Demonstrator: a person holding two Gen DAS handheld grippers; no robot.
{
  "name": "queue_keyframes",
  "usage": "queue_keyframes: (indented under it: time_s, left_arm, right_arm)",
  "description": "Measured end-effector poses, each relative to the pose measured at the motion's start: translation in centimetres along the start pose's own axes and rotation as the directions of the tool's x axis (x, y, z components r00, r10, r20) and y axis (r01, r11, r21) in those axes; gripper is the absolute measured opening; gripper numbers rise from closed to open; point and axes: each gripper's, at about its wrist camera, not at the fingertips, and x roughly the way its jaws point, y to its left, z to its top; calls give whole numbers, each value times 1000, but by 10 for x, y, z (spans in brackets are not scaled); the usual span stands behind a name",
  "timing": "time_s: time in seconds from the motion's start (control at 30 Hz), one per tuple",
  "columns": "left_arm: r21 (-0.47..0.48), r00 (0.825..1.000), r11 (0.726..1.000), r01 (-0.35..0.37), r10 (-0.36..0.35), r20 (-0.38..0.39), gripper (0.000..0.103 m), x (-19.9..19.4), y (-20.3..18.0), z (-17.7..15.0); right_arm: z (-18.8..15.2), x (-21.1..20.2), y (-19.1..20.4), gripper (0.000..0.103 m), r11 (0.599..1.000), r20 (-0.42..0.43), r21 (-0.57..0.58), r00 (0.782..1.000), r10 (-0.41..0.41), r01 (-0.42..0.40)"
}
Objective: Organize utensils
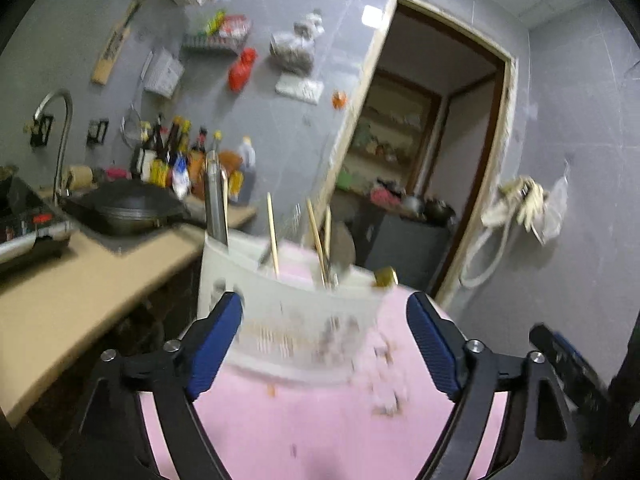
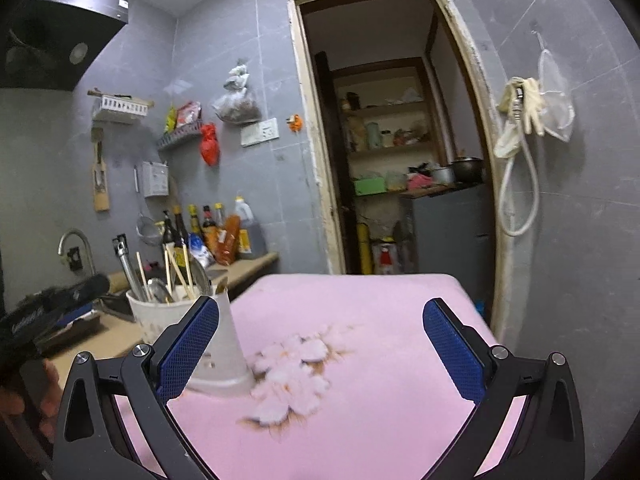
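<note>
A white utensil holder point(image 1: 296, 320) stands on a pink table point(image 1: 328, 432). It holds wooden chopsticks point(image 1: 273, 236), a steel handle point(image 1: 215, 200) and other metal utensils. My left gripper point(image 1: 324, 340) is open with its blue fingers on either side of the holder, close to it. In the right wrist view the holder point(image 2: 188, 332) stands at the left, just behind my left finger, with chopsticks point(image 2: 176, 264) sticking up. My right gripper point(image 2: 320, 348) is open and empty over the pink table point(image 2: 380, 420). The left gripper shows at the far left there, blurred.
A wooden counter point(image 1: 80, 280) at the left carries a black wok point(image 1: 128, 208), a stove, a faucet point(image 1: 60, 120) and sauce bottles point(image 1: 180, 160). A doorway point(image 2: 392, 140) lies behind the table. The tabletop has a flower print point(image 2: 292, 368).
</note>
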Motion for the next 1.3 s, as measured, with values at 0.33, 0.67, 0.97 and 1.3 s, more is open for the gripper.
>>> queue_keyframes:
  time_s: [0.33, 0.67, 0.97, 1.3]
  left_arm:
    - [108, 996, 994, -10, 20, -91, 89, -20, -13, -36]
    - [111, 994, 993, -30, 41, -98, 89, -24, -11, -41]
    - [95, 992, 993, -63, 72, -100, 89, -26, -1, -39]
    - [106, 991, 991, -77, 88, -99, 89, -27, -1, -41]
  right_arm:
    - [-16, -45, 12, 103, 998, -44, -35, 998, -45, 44]
    - [-18, -56, 17, 103, 998, -34, -33, 998, -46, 45]
    - [-17, -52, 24, 103, 998, -38, -57, 999, -20, 18]
    - [-18, -49, 24, 103, 998, -43, -54, 999, -19, 16]
